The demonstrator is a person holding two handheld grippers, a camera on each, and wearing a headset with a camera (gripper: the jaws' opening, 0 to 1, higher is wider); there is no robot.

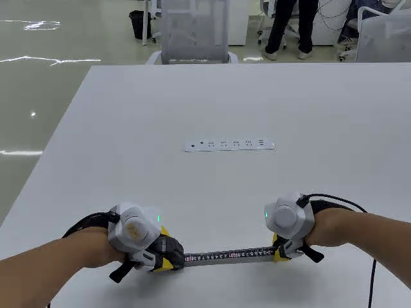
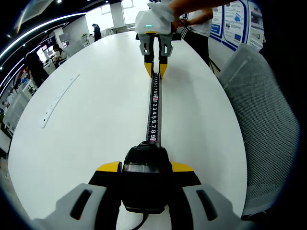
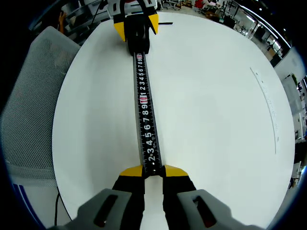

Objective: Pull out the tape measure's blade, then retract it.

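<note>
A black tape measure case (image 2: 146, 167) sits between the yellow-tipped fingers of my left gripper (image 2: 146, 166), which is shut on it; in the head view the case (image 1: 168, 251) lies near the table's front edge. Its numbered blade (image 1: 228, 256) stretches right along the tabletop to my right gripper (image 1: 280, 251). In the right gripper view the blade (image 3: 145, 110) runs straight away from me, and my right gripper (image 3: 153, 169) is shut on the blade's end. The left gripper view shows the blade (image 2: 154, 108) reaching the far gripper (image 2: 155, 69).
A white power strip (image 1: 229, 144) lies flat mid-table, beyond the blade. A mesh office chair (image 1: 192, 31) stands at the table's far edge, and a person's legs (image 1: 289, 25) stand behind it. Another mesh chair (image 2: 268, 124) sits beside the table's near edge.
</note>
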